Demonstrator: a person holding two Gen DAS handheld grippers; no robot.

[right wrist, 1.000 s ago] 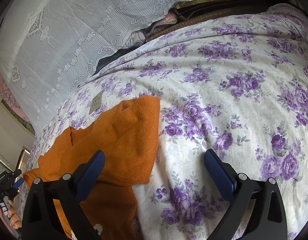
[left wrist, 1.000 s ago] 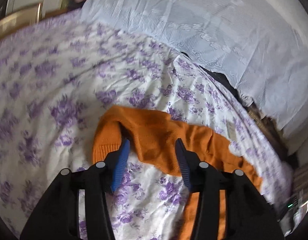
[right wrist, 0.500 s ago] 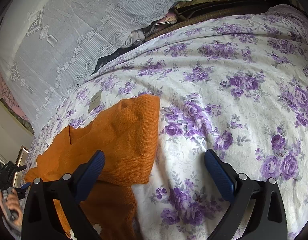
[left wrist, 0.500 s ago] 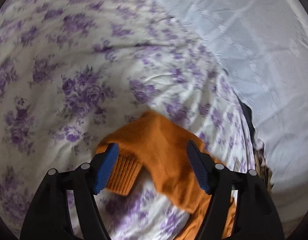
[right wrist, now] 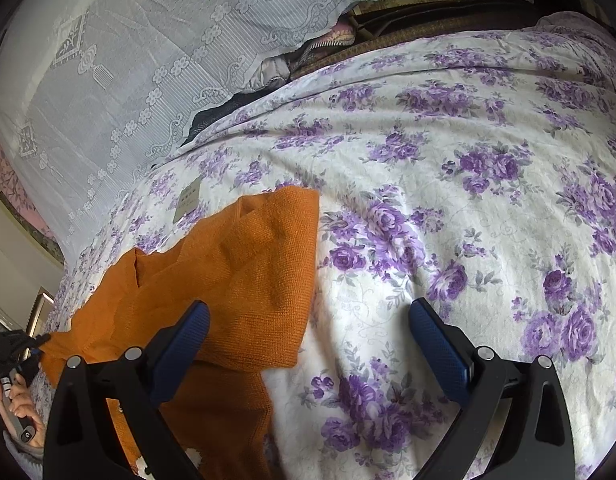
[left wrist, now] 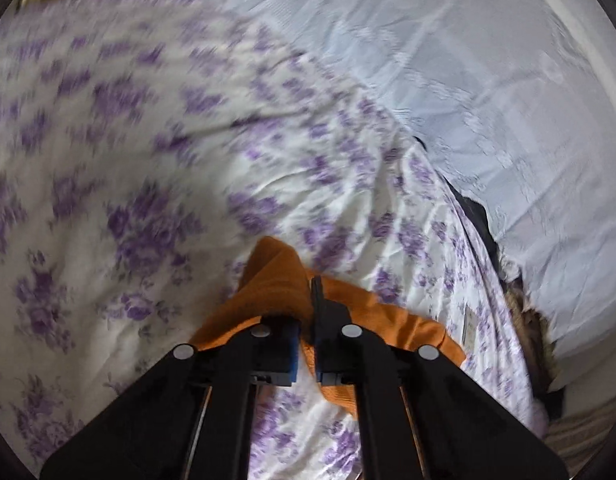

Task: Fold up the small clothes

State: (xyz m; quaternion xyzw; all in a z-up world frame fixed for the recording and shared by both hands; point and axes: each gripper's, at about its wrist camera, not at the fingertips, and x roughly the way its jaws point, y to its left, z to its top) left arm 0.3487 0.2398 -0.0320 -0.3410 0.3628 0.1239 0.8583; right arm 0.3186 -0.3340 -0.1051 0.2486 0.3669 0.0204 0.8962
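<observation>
Closing since half a second ago, left tool now pinches orange sweater; right tool stays spread.

Left gripper had just been closing; its jaws stood together, pinching a fold of the orange sweater, which rose in a peak above the fingertips. The rest of the sweater lay flat on the floral bedspread, trailing toward the bed's right edge. A small label lay on the bedspread just beside the sweater. A white lace cloth covered the area beyond the right edge. View was motion-blurred.
</observation>
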